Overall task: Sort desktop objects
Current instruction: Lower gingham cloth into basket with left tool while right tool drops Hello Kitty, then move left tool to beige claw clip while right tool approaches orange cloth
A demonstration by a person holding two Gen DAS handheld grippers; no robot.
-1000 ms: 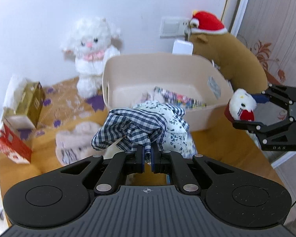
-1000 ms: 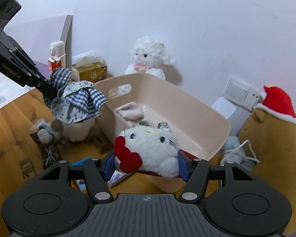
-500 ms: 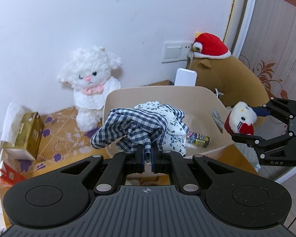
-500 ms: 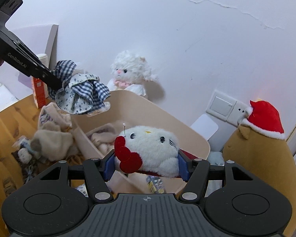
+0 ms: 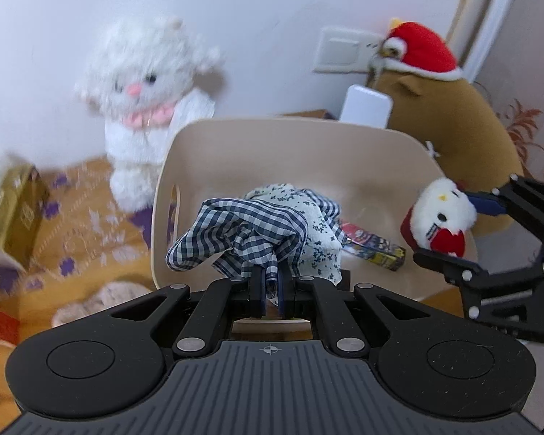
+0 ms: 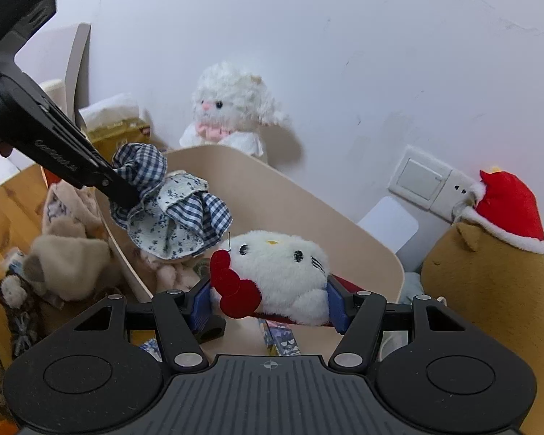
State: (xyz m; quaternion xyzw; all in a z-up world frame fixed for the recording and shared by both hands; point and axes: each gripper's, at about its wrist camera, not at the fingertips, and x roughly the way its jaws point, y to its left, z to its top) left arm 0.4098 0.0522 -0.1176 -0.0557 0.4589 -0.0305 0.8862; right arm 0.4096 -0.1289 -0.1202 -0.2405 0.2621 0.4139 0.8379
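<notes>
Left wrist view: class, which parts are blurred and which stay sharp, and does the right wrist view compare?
Left wrist view: white lamb toy and gold box smeared, checked cloth crisp; right wrist view: sharp throughout, walls bowed by the lens.

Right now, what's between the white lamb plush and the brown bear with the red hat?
In the left wrist view, the beige bin's back rim and a white card propped behind it lie between the lamb plush and the brown bear.

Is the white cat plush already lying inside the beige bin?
No, the white cat plush is clamped between the pads of the right hand-held gripper, held above the beige bin.
</notes>
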